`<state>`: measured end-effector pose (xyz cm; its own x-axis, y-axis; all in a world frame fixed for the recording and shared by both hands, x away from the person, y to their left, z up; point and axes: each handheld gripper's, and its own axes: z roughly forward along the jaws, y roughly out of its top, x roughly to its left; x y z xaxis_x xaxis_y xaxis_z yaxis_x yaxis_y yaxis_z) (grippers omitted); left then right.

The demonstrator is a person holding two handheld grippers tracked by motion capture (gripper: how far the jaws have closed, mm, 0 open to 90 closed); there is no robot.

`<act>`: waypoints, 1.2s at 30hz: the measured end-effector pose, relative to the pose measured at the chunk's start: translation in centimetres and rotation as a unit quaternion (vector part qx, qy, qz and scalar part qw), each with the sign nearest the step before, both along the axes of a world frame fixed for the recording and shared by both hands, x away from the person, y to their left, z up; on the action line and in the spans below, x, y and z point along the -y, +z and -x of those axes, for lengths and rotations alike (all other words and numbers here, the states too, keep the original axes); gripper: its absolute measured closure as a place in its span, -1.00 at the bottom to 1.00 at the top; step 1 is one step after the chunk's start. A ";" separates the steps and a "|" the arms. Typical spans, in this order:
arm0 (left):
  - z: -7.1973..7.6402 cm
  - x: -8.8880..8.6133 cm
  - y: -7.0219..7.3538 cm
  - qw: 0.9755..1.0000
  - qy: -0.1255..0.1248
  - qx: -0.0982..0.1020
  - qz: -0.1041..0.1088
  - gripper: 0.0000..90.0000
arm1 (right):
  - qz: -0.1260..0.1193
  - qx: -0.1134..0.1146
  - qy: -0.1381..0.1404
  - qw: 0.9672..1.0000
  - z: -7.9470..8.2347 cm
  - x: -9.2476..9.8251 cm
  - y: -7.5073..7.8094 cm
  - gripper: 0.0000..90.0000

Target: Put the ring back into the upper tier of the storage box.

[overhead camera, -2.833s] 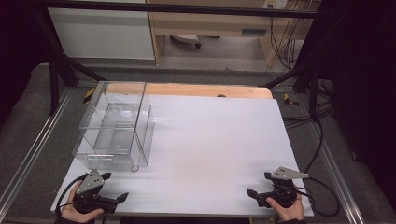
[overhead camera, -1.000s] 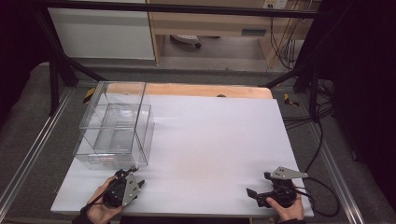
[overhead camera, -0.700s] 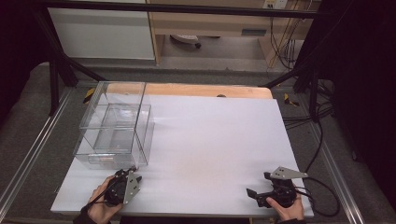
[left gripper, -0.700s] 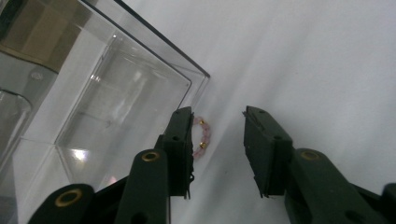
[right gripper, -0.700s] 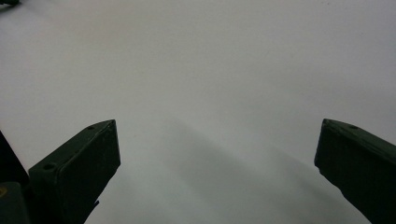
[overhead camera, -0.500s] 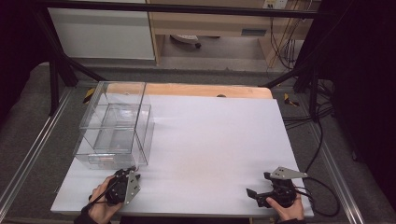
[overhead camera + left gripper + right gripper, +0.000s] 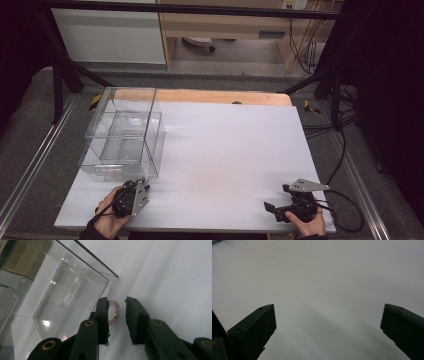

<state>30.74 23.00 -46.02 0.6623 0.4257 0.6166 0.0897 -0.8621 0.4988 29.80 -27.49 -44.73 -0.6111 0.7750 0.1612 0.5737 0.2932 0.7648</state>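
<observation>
High view: white rectangular table surface [image 7: 225,150] is carrying a clear acrylic box [image 7: 122,132] near its left edge, with a smaller clear compartment sitting inside it. Left gripper [image 7: 134,196] is sitting at the near-left part of the surface, just in front of the box's near-right corner, with the person's left hand [image 7: 111,214] wrapping it from below. Right gripper [image 7: 280,206] is resting near the near-right corner of the surface, well apart from the box, with the right hand [image 7: 311,225] holding it and a black cable [image 7: 350,210] looping off toward the right edge

Left gripper view: black jaws are standing part-way apart, a narrow gap between them. A small bracelet of pale pink beads with gold spacers [image 7: 114,312] is lying on the white surface in that gap, just beside the box's corner [image 7: 110,280]. It is sitting right against the inner face of the jaw nearer the box and clear of the other jaw, so nothing is clamping it. Cannot tell if the beads are touching the box wall

Right gripper view: jaws are spreading wide, bare white surface showing between them, nothing gripped
</observation>
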 end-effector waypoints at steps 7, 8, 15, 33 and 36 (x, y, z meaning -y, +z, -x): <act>0.1 0.2 -0.1 1.000 -0.007 0.005 -0.017 0.70 | -0.001 -0.001 0.000 1.000 0.0 0.0 0.0 -0.99; 0.1 0.2 -0.2 1.000 -0.007 0.006 -0.015 0.70 | -0.001 -0.001 0.000 1.000 0.0 0.0 0.0 -0.99; -0.1 0.3 -0.1 1.000 0.001 -0.010 -0.007 0.78 | 0.000 -0.001 0.001 1.000 0.0 0.0 0.0 -0.98; 0.7 0.4 0.0 0.999 0.010 0.017 -0.034 0.86 | 0.000 -0.001 -0.001 1.000 0.1 0.0 0.1 -0.98; 0.8 0.3 0.1 0.999 0.016 0.033 -0.023 0.96 | 0.002 -0.001 0.001 1.000 0.1 0.1 0.0 -0.99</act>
